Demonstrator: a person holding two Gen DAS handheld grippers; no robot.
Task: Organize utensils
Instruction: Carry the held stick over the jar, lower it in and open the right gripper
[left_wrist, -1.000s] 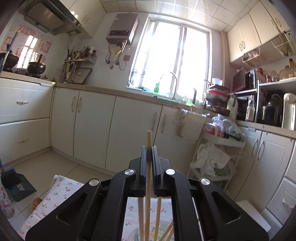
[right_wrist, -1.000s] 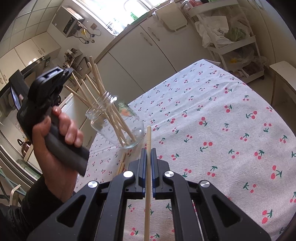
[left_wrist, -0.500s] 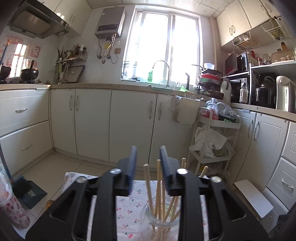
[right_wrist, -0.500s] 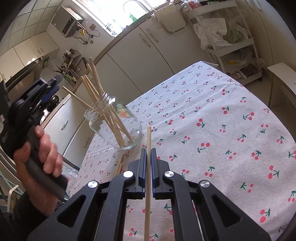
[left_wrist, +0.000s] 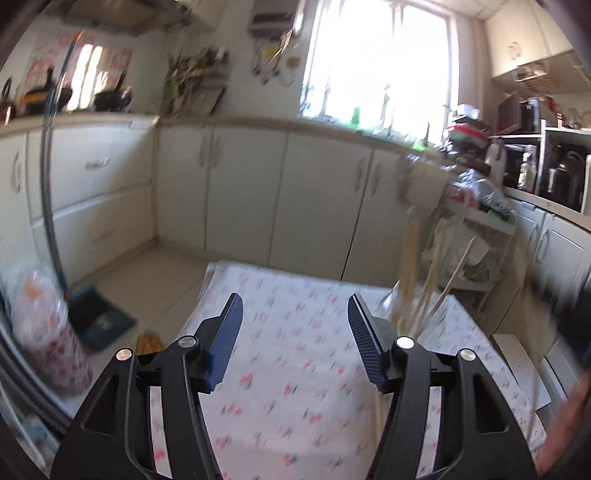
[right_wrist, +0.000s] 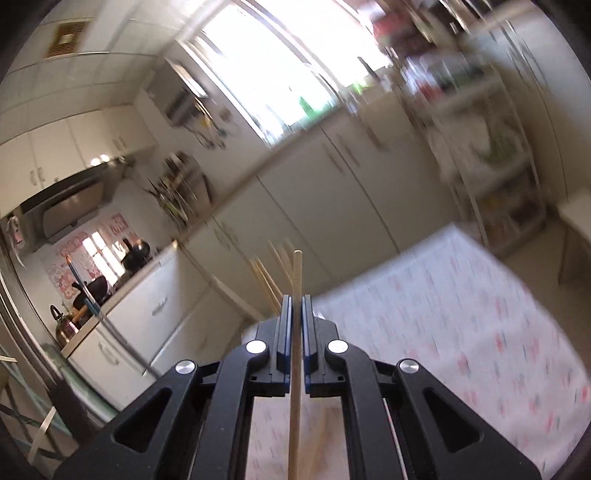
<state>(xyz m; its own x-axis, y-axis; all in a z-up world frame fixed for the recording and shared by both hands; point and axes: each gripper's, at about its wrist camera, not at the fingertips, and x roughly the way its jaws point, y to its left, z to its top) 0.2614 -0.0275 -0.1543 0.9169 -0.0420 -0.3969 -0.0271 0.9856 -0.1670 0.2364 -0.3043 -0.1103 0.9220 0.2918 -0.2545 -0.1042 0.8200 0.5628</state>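
Observation:
My left gripper (left_wrist: 294, 306) hangs over the cherry-print tablecloth (left_wrist: 295, 373); its jaws are opening and nothing is between them. To its right, a blurred glass jar (left_wrist: 391, 306) holds several wooden chopsticks (left_wrist: 410, 258). My right gripper (right_wrist: 295, 301) is shut on a single chopstick (right_wrist: 296, 273), which sticks out past the fingertips and runs back under the gripper. Just behind and left of it show the tips of the jar's chopsticks (right_wrist: 271, 273); the jar itself is hidden. A blurred hand (left_wrist: 565, 424) shows at the lower right of the left wrist view.
On the floor left of the table are a dark dustpan (left_wrist: 99, 321), a broom handle (left_wrist: 48, 184) and a patterned bag (left_wrist: 48, 343). White cabinets (left_wrist: 251, 192) line the far wall. A loaded storage rack (left_wrist: 476, 229) stands beyond the table's right corner.
The left gripper let its chopstick go into the jar, opened and swung left, so the jar now sits to its right. The right gripper rose and tilted up with its chopstick.

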